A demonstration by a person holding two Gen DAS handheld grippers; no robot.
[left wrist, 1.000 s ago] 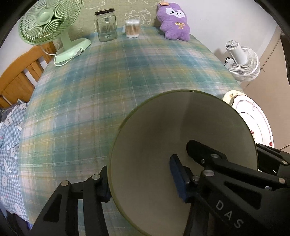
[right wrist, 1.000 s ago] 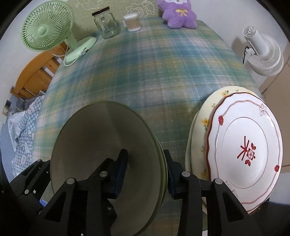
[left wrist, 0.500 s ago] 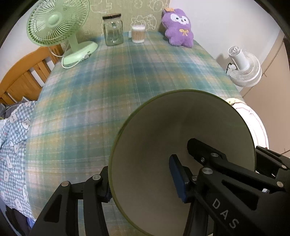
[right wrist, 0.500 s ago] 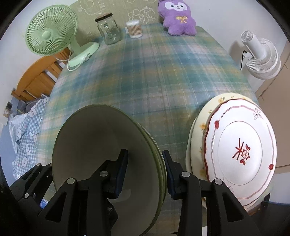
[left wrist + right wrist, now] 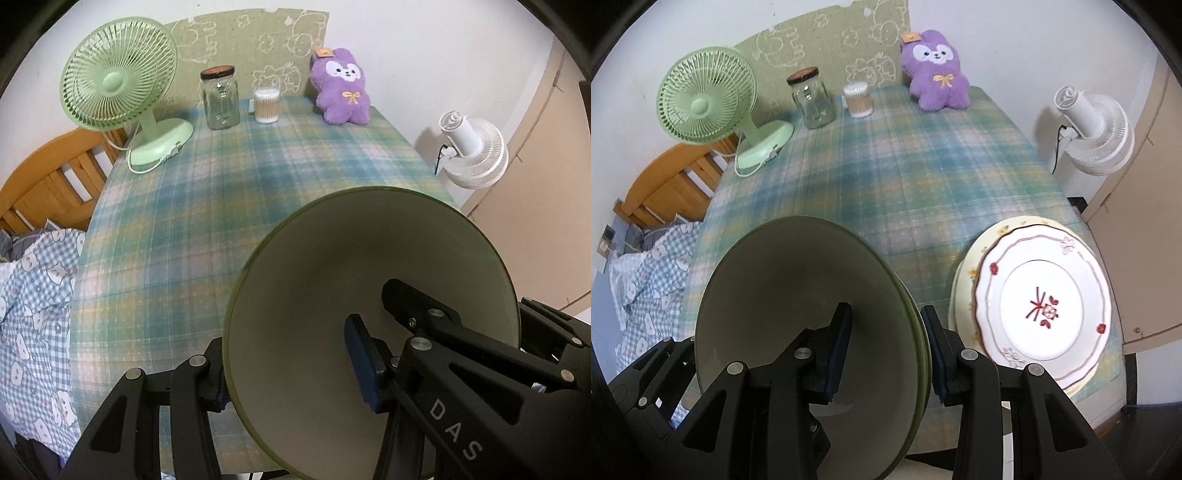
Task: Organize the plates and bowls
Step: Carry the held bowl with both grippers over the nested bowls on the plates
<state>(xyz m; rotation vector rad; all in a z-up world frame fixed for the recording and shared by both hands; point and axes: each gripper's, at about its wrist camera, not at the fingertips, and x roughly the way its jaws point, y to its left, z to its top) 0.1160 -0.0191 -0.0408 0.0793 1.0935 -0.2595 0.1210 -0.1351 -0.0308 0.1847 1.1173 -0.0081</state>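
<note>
A green-rimmed bowl (image 5: 351,288) fills the lower right of the left wrist view, and it also shows in the right wrist view (image 5: 783,295), where it looks like nested bowls. My left gripper (image 5: 291,369) is shut on its left rim, one pad inside and one outside. My right gripper (image 5: 886,343) is shut on its right rim. The bowl hangs above the near edge of the plaid table (image 5: 905,173). A white plate with red flowers (image 5: 1041,306) lies on a cream plate (image 5: 971,266) at the table's near right.
At the table's far end stand a green fan (image 5: 118,96), a glass jar (image 5: 221,98), a cotton-swab tub (image 5: 266,105) and a purple plush (image 5: 341,92). A white fan (image 5: 1097,136) stands right of the table. A wooden chair (image 5: 48,184) and checked cloth (image 5: 33,325) lie left.
Both grippers have lifted and drawn back with the bowl, so the far items and wall now show more fully. The plates have not moved.
</note>
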